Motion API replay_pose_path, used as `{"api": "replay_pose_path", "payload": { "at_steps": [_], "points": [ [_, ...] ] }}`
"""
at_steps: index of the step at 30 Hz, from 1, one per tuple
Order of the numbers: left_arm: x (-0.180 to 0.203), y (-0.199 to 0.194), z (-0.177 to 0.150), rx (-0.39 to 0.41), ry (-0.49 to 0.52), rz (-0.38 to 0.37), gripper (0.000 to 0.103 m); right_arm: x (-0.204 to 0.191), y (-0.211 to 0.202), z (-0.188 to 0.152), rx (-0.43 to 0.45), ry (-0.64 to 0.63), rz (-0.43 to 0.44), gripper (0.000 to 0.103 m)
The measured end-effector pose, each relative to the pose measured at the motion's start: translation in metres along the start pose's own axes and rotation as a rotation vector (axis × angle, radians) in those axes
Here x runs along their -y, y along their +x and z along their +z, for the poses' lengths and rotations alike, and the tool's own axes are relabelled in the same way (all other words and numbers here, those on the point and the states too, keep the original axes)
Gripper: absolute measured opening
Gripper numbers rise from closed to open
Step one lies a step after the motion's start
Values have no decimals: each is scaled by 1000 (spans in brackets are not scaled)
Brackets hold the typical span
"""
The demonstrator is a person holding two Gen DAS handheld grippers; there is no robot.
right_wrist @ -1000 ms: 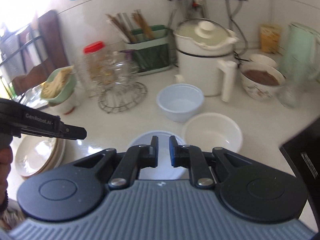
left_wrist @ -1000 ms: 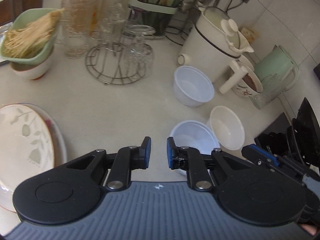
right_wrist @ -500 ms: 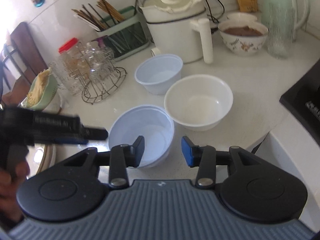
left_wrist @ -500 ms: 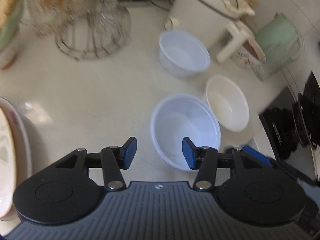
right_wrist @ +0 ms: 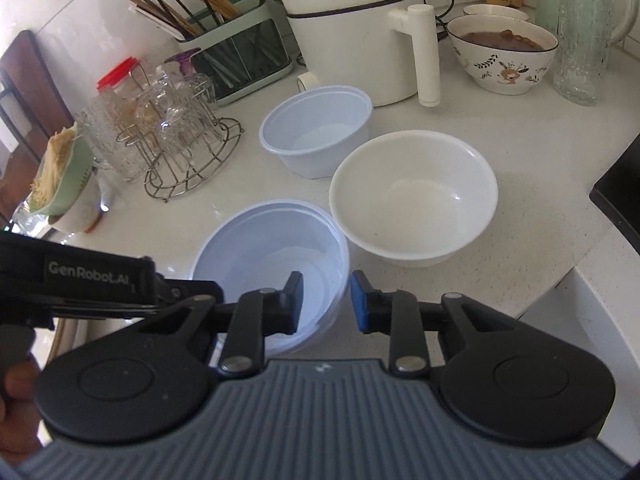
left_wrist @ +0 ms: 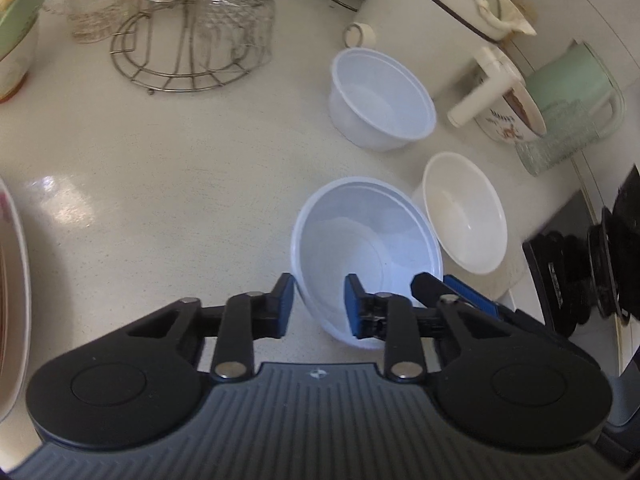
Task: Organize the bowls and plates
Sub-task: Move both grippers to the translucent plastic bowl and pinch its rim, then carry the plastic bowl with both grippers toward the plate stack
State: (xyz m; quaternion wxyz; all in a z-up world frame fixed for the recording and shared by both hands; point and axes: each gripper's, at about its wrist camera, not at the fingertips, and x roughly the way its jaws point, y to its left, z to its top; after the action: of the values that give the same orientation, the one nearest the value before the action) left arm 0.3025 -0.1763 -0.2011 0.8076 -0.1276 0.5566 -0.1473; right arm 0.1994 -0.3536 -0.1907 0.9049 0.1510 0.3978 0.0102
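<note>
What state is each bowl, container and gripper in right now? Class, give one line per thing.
Near plastic bowl: upright, empty, rim between both grippers' fingers.
Far plastic bowl: upright, empty.
White bowl: upright, empty.
Patterned bowl: upright, holds brown food.
Left gripper: jaws closing astride the near bowl's rim.
Right gripper: jaws closing astride the opposite rim.
Glasses: upturned on the wire rack.

Bench (right_wrist: 520, 264), pale speckled top. Near its front edge: bluish plastic bowl (right_wrist: 272, 264), touching white bowl (right_wrist: 414, 200). Behind them: second bluish bowl (right_wrist: 316, 128), wire glass rack (right_wrist: 192, 160), white cooker (right_wrist: 352, 32), patterned bowl (right_wrist: 504, 56).
</note>
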Motion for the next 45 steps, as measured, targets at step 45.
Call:
{"api": "replay_pose_path", "payload": {
  "at_steps": [45],
  "points": [
    [-96,-105,-16,161,-167,62,21,-74,6,1,-78,-72,197,21]
  ]
}}
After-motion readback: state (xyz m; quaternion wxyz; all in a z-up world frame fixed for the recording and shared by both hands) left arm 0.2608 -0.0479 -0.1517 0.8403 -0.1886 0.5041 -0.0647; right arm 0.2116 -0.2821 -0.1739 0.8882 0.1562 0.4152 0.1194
